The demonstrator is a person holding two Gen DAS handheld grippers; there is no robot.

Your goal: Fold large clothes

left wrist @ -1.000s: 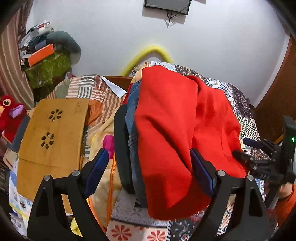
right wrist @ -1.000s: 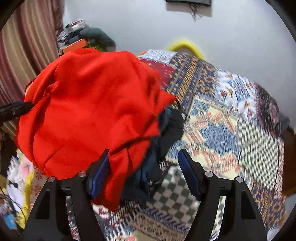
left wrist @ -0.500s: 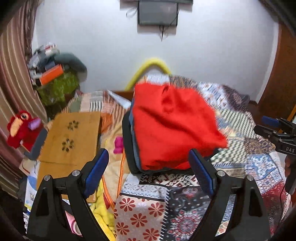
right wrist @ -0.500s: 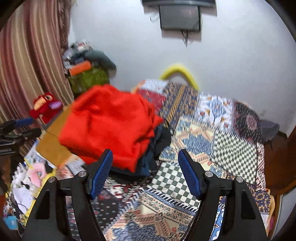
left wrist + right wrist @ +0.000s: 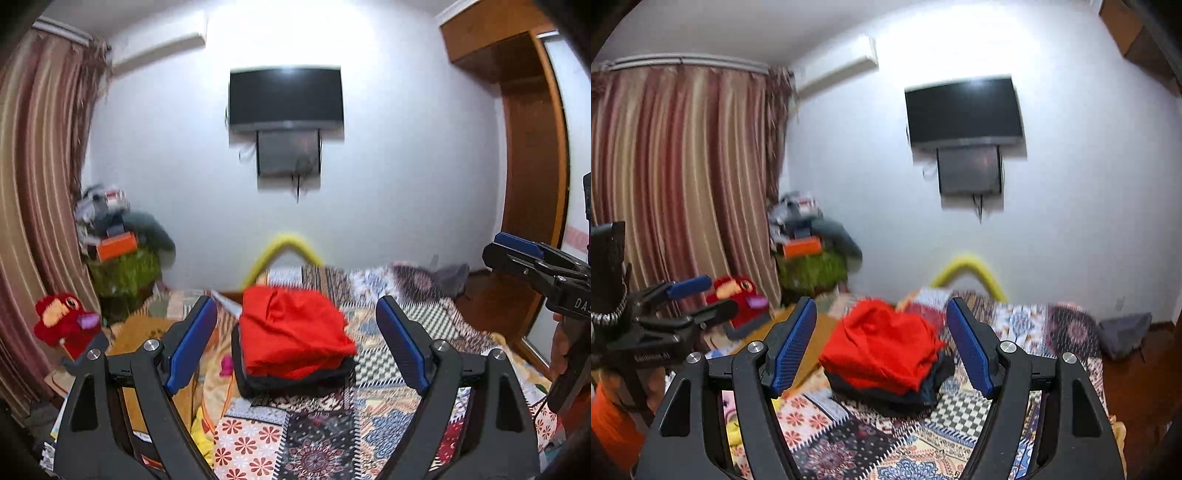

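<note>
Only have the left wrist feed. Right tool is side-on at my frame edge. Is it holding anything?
Observer: No. The right tool is open, with nothing between its pads.
Operator: And the left tool from that side?
Observer: The left tool is open and empty too, hanging in front of the red plush toy.
Operator: What about the stack's right edge?
Observer: Under the red garment, what looks like a dark blue layer pokes out above the black one.

Both fisheye views are brightly lit from above, with glare washing out the white back wall (image 5: 406, 147). Motion blur smears the black wall-mounted television (image 5: 964, 110) and the far clutter. Straight edges bow outward; the corners fall to black vignette.
</note>
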